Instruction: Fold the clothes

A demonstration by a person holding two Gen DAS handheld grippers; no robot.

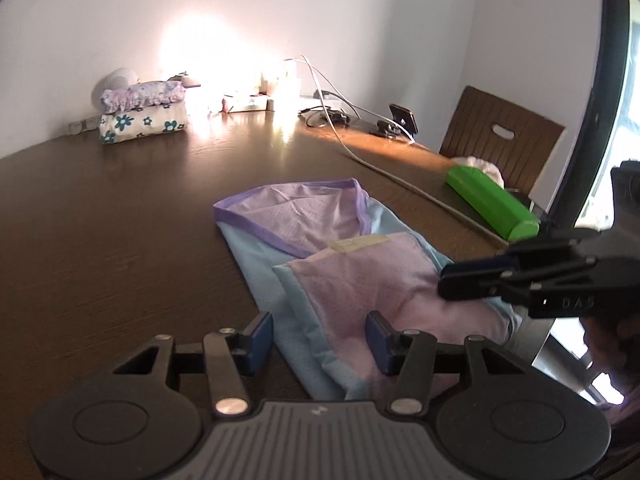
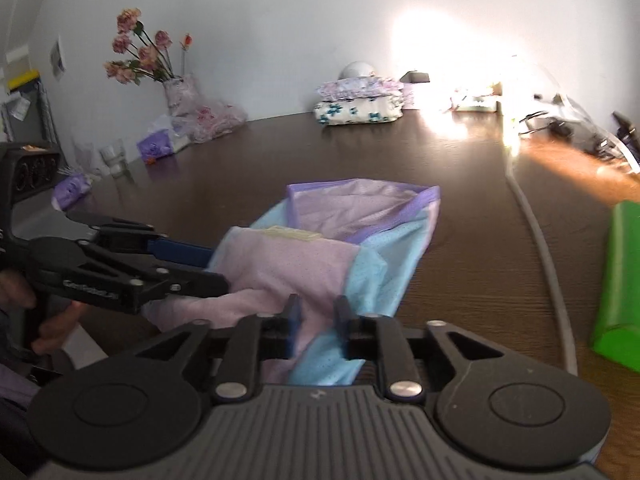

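One garment [image 1: 340, 264] on the table [image 1: 120, 208] — two folded pieces [image 1: 144, 112] stacked behind; left gripper [image 1: 320, 340] and right gripper [image 2: 316, 320] both released

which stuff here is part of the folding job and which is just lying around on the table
Part of the job:
- blue and lilac garment, partly folded near the table edge
- left gripper
- right gripper
- stack of folded clothes by the wall

Just lying about:
- green case
- white cable
- vase of flowers
- drinking glass
- phone on stand
- chair
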